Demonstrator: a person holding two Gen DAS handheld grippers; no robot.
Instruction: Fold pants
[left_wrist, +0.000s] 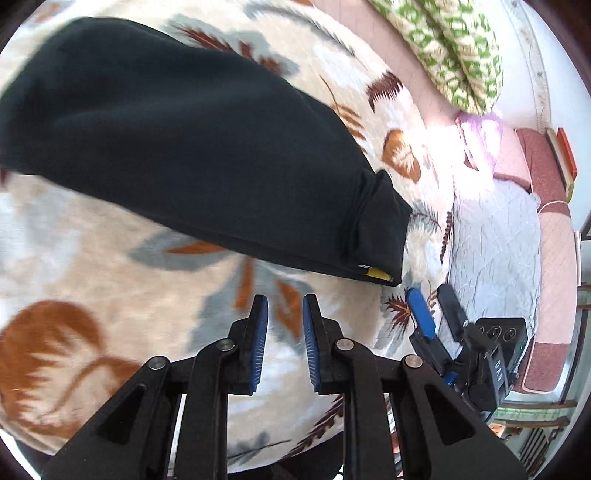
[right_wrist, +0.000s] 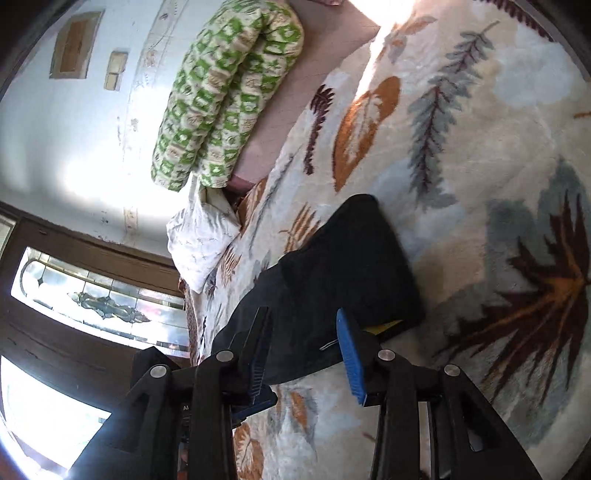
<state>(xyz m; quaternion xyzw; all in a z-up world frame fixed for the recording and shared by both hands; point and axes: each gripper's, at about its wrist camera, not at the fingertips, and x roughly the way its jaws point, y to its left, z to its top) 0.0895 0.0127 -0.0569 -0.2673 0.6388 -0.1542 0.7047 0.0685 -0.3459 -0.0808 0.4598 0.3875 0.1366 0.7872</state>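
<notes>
Dark pants lie folded lengthwise on a cream leaf-patterned blanket. Their cuffed end with a yellow tag points toward my grippers. My left gripper is open and empty, a little short of the pants' near edge. My right gripper shows at the lower right of the left wrist view, open, just beyond the cuffed end. In the right wrist view the right gripper is open, its fingers on either side of the pants' end, not closed on the cloth. The yellow tag shows beside the blue pad.
A green-and-cream patterned bolster lies on the pink bed cover past the blanket, also in the right wrist view. A white pillow and a grey quilt lie near the bed edge. A window is to the left.
</notes>
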